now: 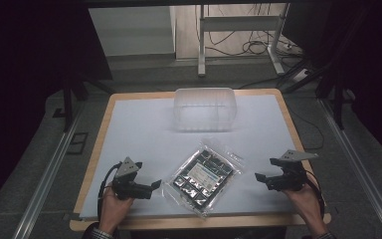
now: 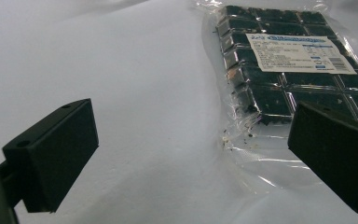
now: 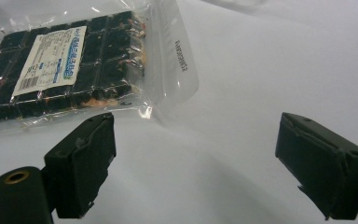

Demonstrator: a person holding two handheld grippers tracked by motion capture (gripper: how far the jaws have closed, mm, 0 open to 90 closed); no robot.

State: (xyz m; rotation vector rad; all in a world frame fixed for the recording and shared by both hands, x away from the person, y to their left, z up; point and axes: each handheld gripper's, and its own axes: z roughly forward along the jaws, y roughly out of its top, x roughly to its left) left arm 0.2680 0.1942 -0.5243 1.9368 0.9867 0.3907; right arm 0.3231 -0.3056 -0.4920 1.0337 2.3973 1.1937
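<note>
A clear plastic bag of dark square pieces with a white label [image 1: 203, 175] lies flat on the white sheet near the table's front edge. In the left gripper view the bag [image 2: 289, 70] lies ahead and to the right, and in the right gripper view the bag [image 3: 74, 60] lies ahead and to the left. My left gripper [image 1: 155, 185] rests just left of the bag, jaws wide apart with nothing between them [image 2: 191, 154]. My right gripper [image 1: 259, 178] rests to the bag's right, also open and empty [image 3: 193, 168].
A clear plastic tub [image 1: 205, 109] stands at the back middle of the white sheet [image 1: 144, 129]. The wooden table edge [image 1: 199, 221] runs along the front. A desk frame and cables [image 1: 243, 45] stand on the floor beyond the table.
</note>
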